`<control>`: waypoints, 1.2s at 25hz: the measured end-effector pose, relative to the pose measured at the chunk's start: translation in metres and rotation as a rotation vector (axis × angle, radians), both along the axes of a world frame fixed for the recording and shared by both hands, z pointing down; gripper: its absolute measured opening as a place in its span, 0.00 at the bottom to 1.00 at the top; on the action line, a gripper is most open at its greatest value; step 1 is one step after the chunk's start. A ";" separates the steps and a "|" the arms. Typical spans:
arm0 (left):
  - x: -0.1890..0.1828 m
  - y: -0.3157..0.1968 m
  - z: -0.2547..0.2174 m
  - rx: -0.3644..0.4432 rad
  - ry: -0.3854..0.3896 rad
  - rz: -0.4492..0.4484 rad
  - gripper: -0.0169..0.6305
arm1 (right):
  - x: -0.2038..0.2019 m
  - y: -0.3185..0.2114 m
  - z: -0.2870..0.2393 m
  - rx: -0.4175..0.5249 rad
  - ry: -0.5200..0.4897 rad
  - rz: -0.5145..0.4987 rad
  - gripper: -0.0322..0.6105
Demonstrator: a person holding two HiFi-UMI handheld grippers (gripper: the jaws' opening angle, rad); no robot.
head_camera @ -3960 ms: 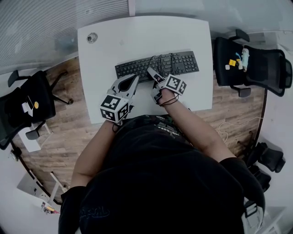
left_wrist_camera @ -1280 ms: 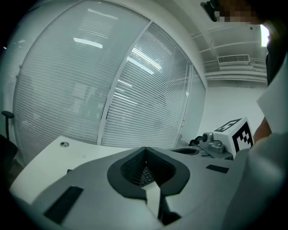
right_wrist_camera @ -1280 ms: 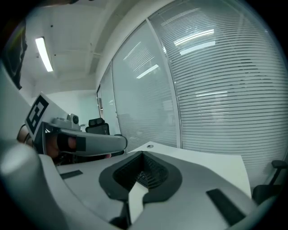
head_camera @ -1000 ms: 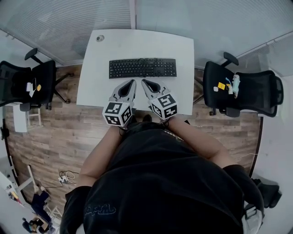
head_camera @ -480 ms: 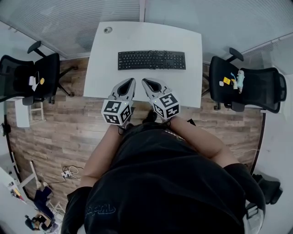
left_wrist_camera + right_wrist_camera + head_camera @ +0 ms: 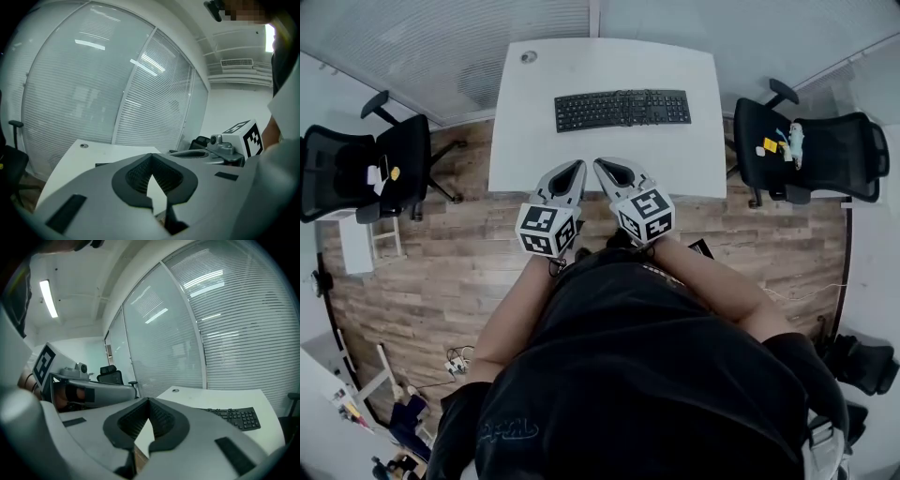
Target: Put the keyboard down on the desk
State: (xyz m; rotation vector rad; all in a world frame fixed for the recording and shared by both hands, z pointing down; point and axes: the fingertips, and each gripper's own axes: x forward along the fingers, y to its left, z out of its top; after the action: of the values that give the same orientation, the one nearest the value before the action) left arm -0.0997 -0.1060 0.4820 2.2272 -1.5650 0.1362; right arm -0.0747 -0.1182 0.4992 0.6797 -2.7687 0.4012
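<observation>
The black keyboard [image 6: 622, 110] lies flat on the white desk [image 6: 581, 66], apart from both grippers. My left gripper [image 6: 577, 167] and right gripper [image 6: 602, 165] are side by side at the desk's near edge, pointing toward the keyboard, both shut and empty. In the left gripper view the left gripper's [image 6: 151, 154] tips meet, and only a dark sliver of keyboard [image 6: 101, 164] shows above the jaw. The right gripper view shows the right gripper's [image 6: 149, 400] jaws closed, with the keyboard [image 6: 234, 417] beyond on the right.
A round cable hole [image 6: 529, 56] sits in the desk's far left corner. Black office chairs stand left [image 6: 366, 169] and right [image 6: 816, 155] of the desk, on wooden floor. Glass walls with blinds rise behind the desk.
Both grippers have drawn back from the desk toward its near edge, so the gap to the keyboard has grown. The keyboard stays flat on the desk.
</observation>
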 end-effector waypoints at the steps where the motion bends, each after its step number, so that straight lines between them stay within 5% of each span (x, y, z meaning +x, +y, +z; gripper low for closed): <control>1: -0.001 0.004 -0.002 0.004 -0.001 0.008 0.05 | -0.001 0.003 -0.002 0.006 -0.003 0.008 0.09; 16: -0.017 0.099 -0.008 0.016 -0.023 0.046 0.05 | -0.012 0.094 -0.014 0.031 -0.040 0.067 0.09; 30: 0.013 0.140 -0.008 0.022 0.004 0.055 0.05 | 0.014 0.138 -0.017 0.044 -0.037 0.058 0.09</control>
State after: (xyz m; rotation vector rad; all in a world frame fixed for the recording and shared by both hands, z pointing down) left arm -0.0866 0.0336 0.4744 2.2874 -1.5104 0.1309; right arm -0.0604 0.0200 0.4818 0.7726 -2.8056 0.3699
